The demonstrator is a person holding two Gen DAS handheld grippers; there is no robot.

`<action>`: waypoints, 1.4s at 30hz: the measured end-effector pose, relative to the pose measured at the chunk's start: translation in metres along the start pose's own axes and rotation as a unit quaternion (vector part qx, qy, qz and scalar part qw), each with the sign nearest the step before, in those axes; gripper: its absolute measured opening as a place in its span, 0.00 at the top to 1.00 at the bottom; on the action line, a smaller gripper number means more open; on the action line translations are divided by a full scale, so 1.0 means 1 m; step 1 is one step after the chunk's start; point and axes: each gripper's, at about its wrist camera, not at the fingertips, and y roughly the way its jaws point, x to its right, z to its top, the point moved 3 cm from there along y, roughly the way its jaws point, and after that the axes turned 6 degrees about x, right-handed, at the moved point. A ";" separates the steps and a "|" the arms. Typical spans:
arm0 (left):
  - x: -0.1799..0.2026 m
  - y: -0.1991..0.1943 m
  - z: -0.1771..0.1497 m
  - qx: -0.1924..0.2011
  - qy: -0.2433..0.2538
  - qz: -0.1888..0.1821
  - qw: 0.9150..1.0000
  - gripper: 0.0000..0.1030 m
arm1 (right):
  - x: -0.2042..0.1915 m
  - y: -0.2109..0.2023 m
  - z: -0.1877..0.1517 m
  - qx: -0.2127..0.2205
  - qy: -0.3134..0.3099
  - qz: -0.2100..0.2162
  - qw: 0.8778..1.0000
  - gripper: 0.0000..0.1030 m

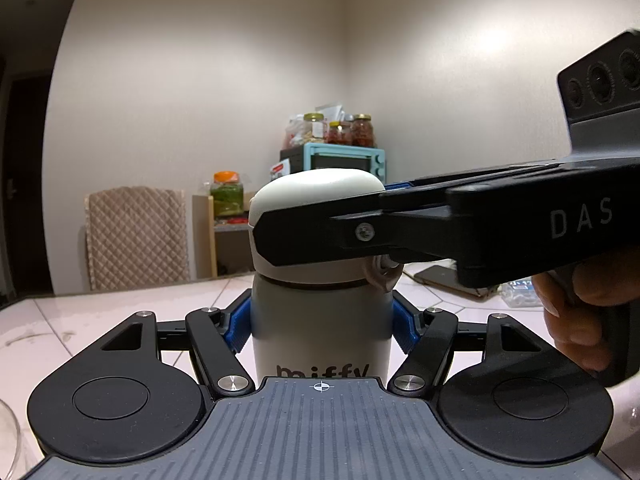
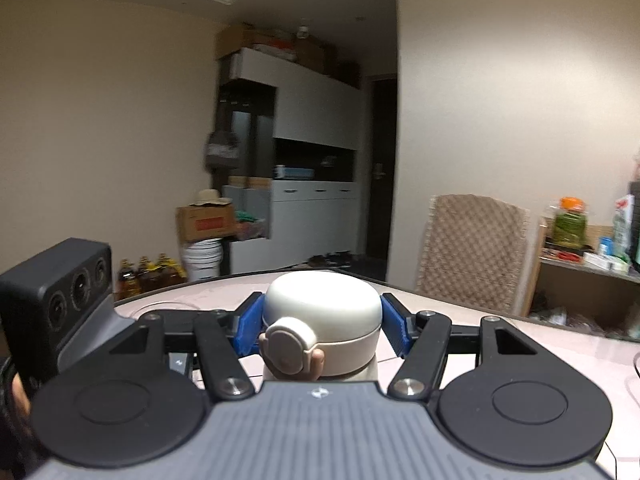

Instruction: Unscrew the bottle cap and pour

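Note:
A white "miffy" bottle (image 1: 320, 320) stands upright on the pale tiled table (image 1: 100, 320). My left gripper (image 1: 322, 326) is shut on the bottle's body, its blue pads pressed against both sides. The bottle's rounded white cap (image 1: 320, 188) sits on top of the bottle. My right gripper (image 2: 322, 322) is shut on the cap (image 2: 324, 308), blue pads on both sides, and it reaches in from the right in the left wrist view (image 1: 440, 224). A round beige loop tab (image 2: 290, 344) on the cap faces the right camera.
A quilted chair back (image 1: 136, 236) stands behind the table. A shelf with jars (image 1: 227, 200) and a blue toaster oven (image 1: 344, 160) are farther back. A glass rim (image 1: 8, 440) shows at lower left. Flat items (image 1: 448, 276) lie on the table's right side.

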 end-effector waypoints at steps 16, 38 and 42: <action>-0.005 -0.018 -0.003 0.001 0.000 -0.001 1.000 0.30 | 0.035 0.003 0.010 0.003 -0.002 0.143 0.990 0.37; -0.003 -0.029 -0.005 0.000 0.002 0.000 1.000 0.30 | 0.002 -0.022 0.026 0.038 0.028 -0.061 0.997 0.15; -0.003 -0.030 -0.006 0.000 0.002 0.000 1.000 0.30 | -0.013 -0.019 0.025 0.030 0.028 -0.105 0.994 0.15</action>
